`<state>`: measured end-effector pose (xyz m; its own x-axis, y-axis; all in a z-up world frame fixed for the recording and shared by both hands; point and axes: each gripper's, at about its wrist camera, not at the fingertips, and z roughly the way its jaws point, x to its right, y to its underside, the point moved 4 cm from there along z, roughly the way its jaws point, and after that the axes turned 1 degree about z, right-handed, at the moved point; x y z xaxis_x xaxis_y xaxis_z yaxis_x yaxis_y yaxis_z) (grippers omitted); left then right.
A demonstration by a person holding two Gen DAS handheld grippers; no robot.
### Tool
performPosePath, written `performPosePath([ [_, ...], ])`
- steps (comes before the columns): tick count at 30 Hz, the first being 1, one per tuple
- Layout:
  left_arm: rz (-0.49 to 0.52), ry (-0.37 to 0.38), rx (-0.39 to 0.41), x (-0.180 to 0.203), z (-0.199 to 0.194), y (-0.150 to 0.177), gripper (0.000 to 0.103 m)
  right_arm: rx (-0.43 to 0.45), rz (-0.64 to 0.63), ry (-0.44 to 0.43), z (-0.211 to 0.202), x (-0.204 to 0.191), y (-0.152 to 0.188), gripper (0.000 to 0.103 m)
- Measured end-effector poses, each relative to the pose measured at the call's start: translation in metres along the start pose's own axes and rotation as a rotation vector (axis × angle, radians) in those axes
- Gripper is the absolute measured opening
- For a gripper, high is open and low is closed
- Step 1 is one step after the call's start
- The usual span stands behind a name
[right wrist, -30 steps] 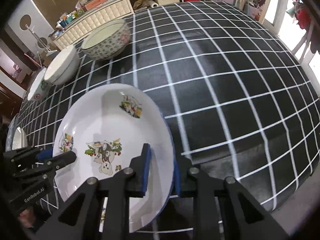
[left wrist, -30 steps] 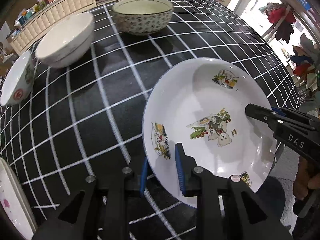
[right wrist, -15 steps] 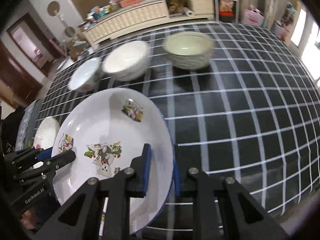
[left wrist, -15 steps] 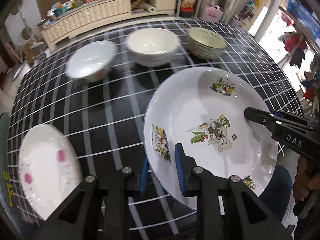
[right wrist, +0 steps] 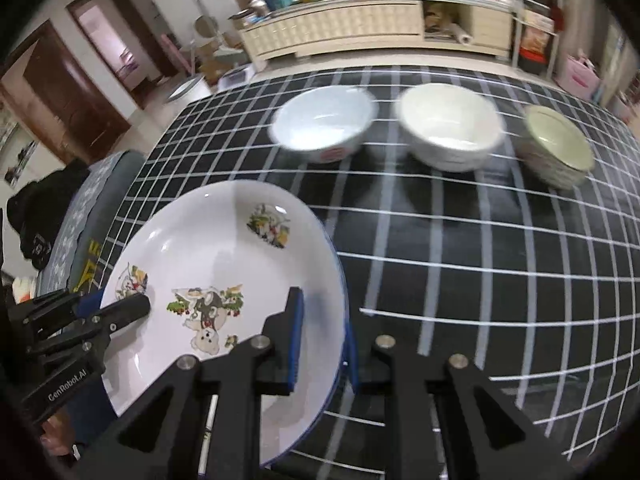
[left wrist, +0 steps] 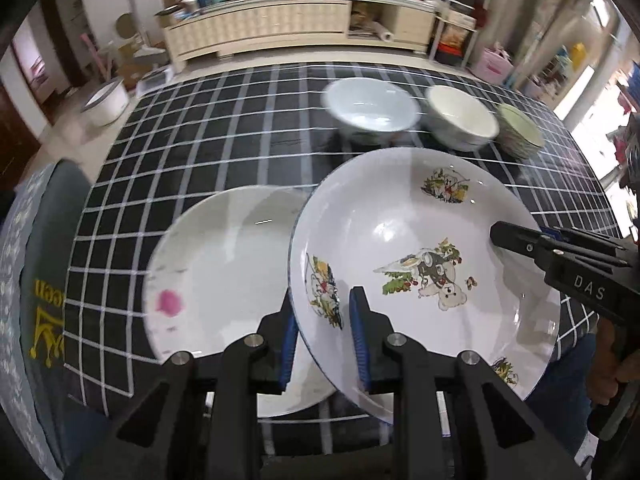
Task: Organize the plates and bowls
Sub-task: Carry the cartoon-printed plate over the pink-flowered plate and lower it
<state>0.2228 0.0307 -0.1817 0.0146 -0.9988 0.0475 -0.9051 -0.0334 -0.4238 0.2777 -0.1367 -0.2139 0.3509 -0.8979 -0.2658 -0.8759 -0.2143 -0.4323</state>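
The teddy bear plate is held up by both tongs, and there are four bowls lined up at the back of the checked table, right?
Not quite: there are three bowls at the back, not four, as the right wrist view shows: a white bowl, a cream bowl and a greenish bowl. The rest is right: the left tongs and the right tongs both grip the teddy bear plate above the checked table.

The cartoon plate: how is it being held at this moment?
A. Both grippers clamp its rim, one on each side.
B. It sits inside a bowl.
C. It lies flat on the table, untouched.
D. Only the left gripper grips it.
A: the left gripper and the right gripper each pinch the rim of the cartoon plate on opposite sides, holding it tilted above the table.
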Motion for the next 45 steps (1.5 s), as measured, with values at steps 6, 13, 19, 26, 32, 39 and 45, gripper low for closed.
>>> performPosePath([
  [6, -0.076, -0.015, -0.009, -0.054, -0.002, 0.015, 0.023, -0.03, -0.061, -0.012, 0.024, -0.037, -0.006, 0.023],
  [13, -0.121, -0.022, -0.02, -0.079, 0.005, 0.025, 0.023, -0.055, -0.096, -0.006, 0.038, -0.061, -0.002, 0.023],
  [19, -0.141, -0.028, -0.036, -0.09, 0.012, 0.03, 0.022, -0.071, -0.125, 0.0, 0.046, -0.072, -0.003, 0.023],
  [26, -0.167, -0.034, -0.05, -0.101, 0.019, 0.034, 0.023, -0.086, -0.138, 0.004, 0.054, -0.081, -0.001, 0.023],
  [32, -0.176, -0.036, -0.061, -0.107, 0.024, 0.035, 0.023, -0.096, -0.148, 0.013, 0.059, -0.085, 0.0, 0.023],
  [39, -0.194, -0.016, -0.079, -0.111, 0.032, 0.037, 0.023, -0.109, -0.155, 0.03, 0.064, -0.087, -0.001, 0.023],
  [45, -0.193, -0.004, -0.085, -0.112, 0.038, 0.039, 0.022, -0.123, -0.142, 0.039, 0.071, -0.085, -0.001, 0.023],
])
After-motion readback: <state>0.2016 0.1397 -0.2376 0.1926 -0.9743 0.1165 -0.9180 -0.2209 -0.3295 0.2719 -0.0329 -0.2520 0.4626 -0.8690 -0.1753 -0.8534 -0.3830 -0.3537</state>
